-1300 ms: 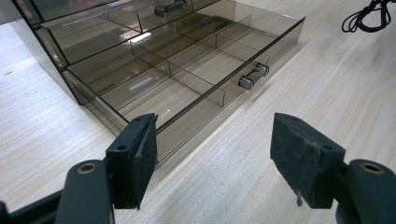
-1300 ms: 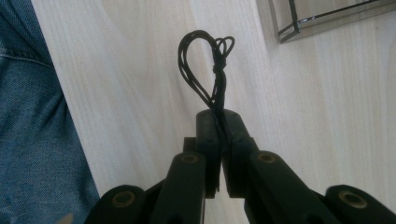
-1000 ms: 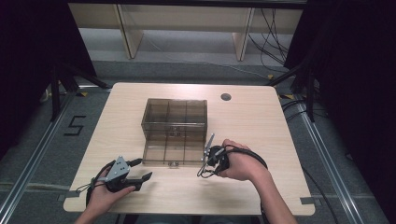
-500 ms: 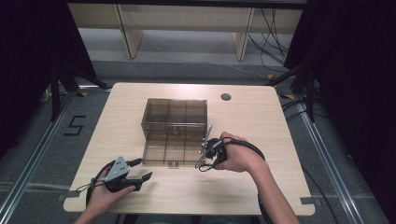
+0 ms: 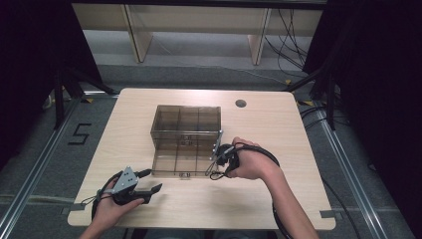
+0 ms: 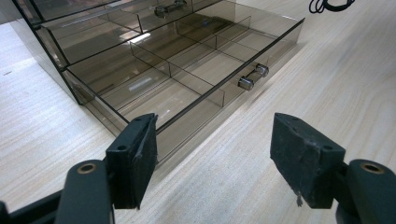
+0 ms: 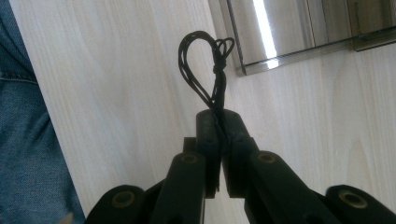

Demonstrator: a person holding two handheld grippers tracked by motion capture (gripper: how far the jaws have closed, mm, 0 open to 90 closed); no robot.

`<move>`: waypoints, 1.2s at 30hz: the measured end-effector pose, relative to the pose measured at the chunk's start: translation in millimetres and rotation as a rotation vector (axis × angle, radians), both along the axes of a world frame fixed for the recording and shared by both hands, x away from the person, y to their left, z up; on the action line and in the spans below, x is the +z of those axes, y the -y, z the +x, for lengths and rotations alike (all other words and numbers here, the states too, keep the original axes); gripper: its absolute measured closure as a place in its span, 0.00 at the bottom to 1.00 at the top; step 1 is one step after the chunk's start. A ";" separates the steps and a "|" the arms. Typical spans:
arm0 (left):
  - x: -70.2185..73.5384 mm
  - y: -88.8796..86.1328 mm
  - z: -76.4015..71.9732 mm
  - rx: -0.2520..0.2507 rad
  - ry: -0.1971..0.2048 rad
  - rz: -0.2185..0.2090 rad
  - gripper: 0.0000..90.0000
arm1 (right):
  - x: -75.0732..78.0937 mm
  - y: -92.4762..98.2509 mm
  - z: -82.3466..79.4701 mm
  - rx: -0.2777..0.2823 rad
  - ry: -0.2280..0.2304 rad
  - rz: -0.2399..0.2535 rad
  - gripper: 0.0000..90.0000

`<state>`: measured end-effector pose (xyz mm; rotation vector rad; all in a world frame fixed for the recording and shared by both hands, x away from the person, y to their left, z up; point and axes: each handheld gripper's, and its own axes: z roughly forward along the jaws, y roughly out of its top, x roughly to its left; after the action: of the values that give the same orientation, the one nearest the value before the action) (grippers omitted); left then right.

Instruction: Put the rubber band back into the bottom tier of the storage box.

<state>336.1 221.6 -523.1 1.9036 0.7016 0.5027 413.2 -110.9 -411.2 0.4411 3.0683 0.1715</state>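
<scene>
My light wood table point(image 5: 278, 124) with a round grommet hole point(image 5: 241, 103) sits on grey floor point(image 5: 358, 179). Pale shelving unit point(image 5: 199, 25) behind it, black curtains point(image 5: 378, 59) both sides. Cables point(image 5: 286, 47) trail at right. A "5" mark point(image 5: 79, 134) on floor at left.

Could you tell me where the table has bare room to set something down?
Bare wood lies left of the drawer box, right of it below the grommet hole, and along the near edge between the left gripper and right gripper. The open drawer's front is crowded.
</scene>
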 end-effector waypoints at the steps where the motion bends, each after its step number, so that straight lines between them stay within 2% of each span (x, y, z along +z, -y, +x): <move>1: 0.0 -0.1 0.0 0.000 0.000 0.000 0.35 | -0.6 0.0 1.1 0.008 0.001 0.001 0.98; 11: 0.1 0.3 -0.2 0.001 -0.001 0.002 0.35 | -0.6 0.3 5.9 0.019 0.009 0.006 0.98; 13: -0.1 0.2 -0.1 0.002 -0.001 -0.001 0.35 | 1.1 -0.9 5.1 -0.012 0.007 -0.003 0.98; 16: -0.1 0.1 -0.3 0.003 -0.003 -0.003 0.35 | 0.1 -1.1 8.6 0.008 0.006 0.004 0.98; 18: -0.1 0.1 -0.3 0.002 -0.003 -0.003 0.35 | 0.3 -2.4 8.4 -0.005 0.000 -0.002 0.98; 19: -0.2 0.2 -0.4 0.004 -0.005 -0.005 0.35 | -1.0 -1.6 10.8 0.021 0.007 0.008 0.98; 20: -0.2 0.2 -0.4 0.004 -0.005 -0.006 0.35 | -0.6 -1.9 10.5 0.005 0.006 0.005 0.98; 23: -0.2 0.2 -0.4 0.004 -0.004 -0.005 0.35 | -0.5 -2.7 12.6 0.016 0.004 0.007 0.98; 24: -0.2 0.2 -0.4 0.004 -0.004 -0.005 0.35 | 0.6 -3.8 11.2 -0.014 -0.003 0.001 0.98; 26: 0.0 -0.2 -0.1 -0.001 0.001 -0.001 0.35 | 0.1 -3.3 13.6 0.007 0.013 0.007 0.98; 28: 0.0 -0.2 -0.1 -0.001 0.001 -0.001 0.35 | 0.3 -3.7 15.7 0.017 0.007 0.010 0.98; 31: 0.0 -0.2 -0.2 -0.001 0.001 0.000 0.35 | 0.5 -4.4 15.6 0.000 0.007 0.009 0.97; 32: 0.1 -0.1 -0.7 0.006 -0.004 0.001 0.35 | 0.0 -4.2 16.8 0.017 0.010 0.013 0.98; 36: 0.6 -0.6 -0.5 0.003 -0.001 0.007 0.35 | 0.6 -5.1 18.3 0.007 0.010 0.010 0.98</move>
<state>335.7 222.2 -522.5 1.9099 0.7040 0.5072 431.5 -105.9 -410.5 0.4288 3.0611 0.1881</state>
